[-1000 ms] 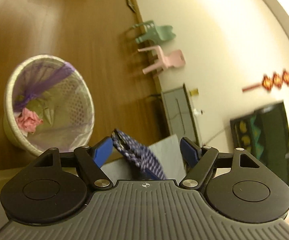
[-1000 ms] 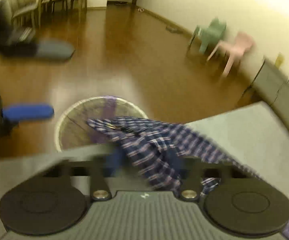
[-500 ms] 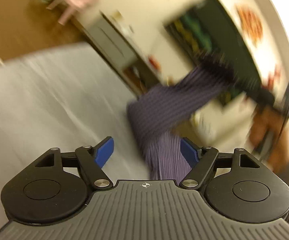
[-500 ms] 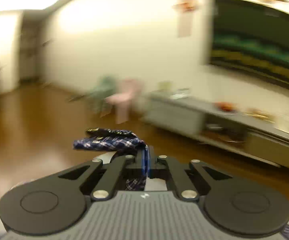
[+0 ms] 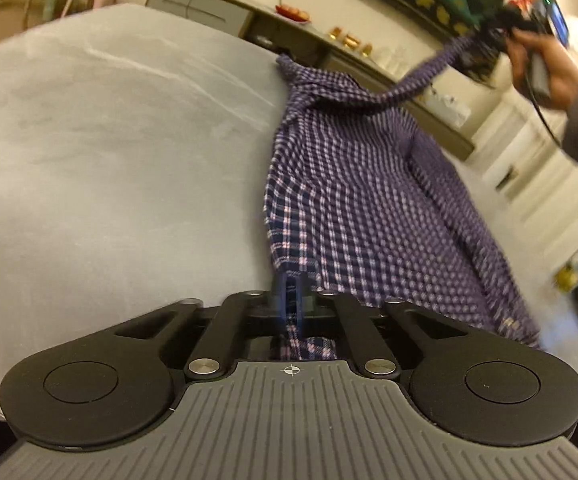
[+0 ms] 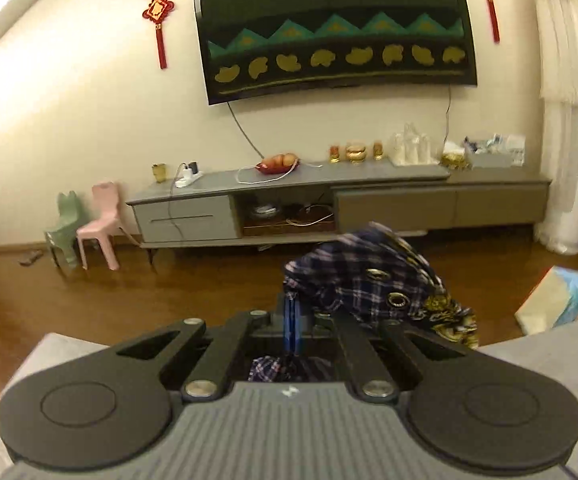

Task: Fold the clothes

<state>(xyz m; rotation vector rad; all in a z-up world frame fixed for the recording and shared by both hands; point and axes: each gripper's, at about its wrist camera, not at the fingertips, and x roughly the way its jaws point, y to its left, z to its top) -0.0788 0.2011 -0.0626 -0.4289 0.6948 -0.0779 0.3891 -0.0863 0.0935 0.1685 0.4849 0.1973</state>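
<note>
Over the grey bench (image 5: 109, 140), a purple checked shirt (image 5: 349, 184) hangs stretched between the two grippers, its left edge lying along the bench's right side and the rest sloping away past the edge. The left gripper (image 5: 291, 300) has its blue jaws pressed together on a hem of the shirt, cloth showing both ahead of the jaws and bunched behind them. From there the shirt runs up and narrows into a taut strip that ends at the right gripper (image 5: 489, 36), held high at the upper right by a hand (image 5: 545, 64) in a grey sleeve. In the right wrist view the right gripper (image 6: 292, 320) has its jaws fully closed on a bunched part of the shirt (image 6: 373, 280), which piles up just right of the jaws, with metal snaps and a gold-patterned lining showing. Beyond it stand a grey cabinet (image 6: 369, 196) against the wall, a dark hanging (image 6: 333, 28) above it, and a green chair (image 6: 65, 228) beside a pink chair (image 6: 103, 224) on the wooden floor (image 6: 129, 300).
</note>
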